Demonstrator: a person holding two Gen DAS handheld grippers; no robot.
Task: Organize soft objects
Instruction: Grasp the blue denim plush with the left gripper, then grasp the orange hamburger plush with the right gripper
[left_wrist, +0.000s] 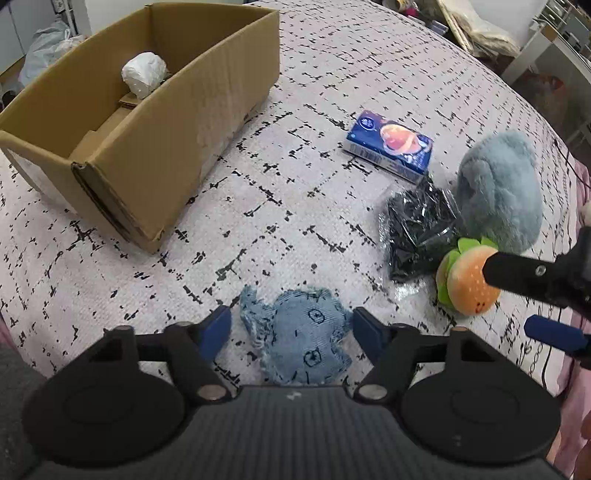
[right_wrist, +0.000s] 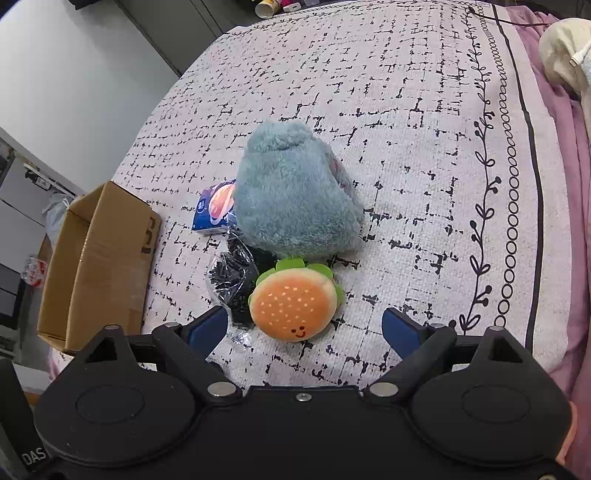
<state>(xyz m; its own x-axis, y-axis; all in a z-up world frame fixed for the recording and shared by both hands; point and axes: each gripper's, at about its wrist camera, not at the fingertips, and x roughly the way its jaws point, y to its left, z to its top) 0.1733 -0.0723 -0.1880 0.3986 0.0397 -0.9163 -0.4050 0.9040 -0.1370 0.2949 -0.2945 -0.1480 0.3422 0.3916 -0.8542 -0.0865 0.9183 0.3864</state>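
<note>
soft things lie scattered on a bed (left_wrist: 295, 110) covered by a grey spread with black dashes. we see our left claw (left_wrist: 291, 328) spread wide, holding nothing, its blue pads on either side of a frayed denim toy (left_wrist: 299, 336) that lies flat on the bed at the near edge. our right claw (right_wrist: 303, 328) is also released and holds nothing, its tips either side of the near part of a burger plush (right_wrist: 293, 306) with a smiling face and green frill. just beyond the burger sits a crinkled black plastic packet (right_wrist: 232, 280), touching it, and a fluffy blue-grey plush (right_wrist: 295, 199) rises behind. a blue tissue pack (left_wrist: 389, 144) lies farther back. far left stands an open cardboard box (left_wrist: 177, 122) with a white wrapped bundle (left_wrist: 144, 72) inside.
</note>
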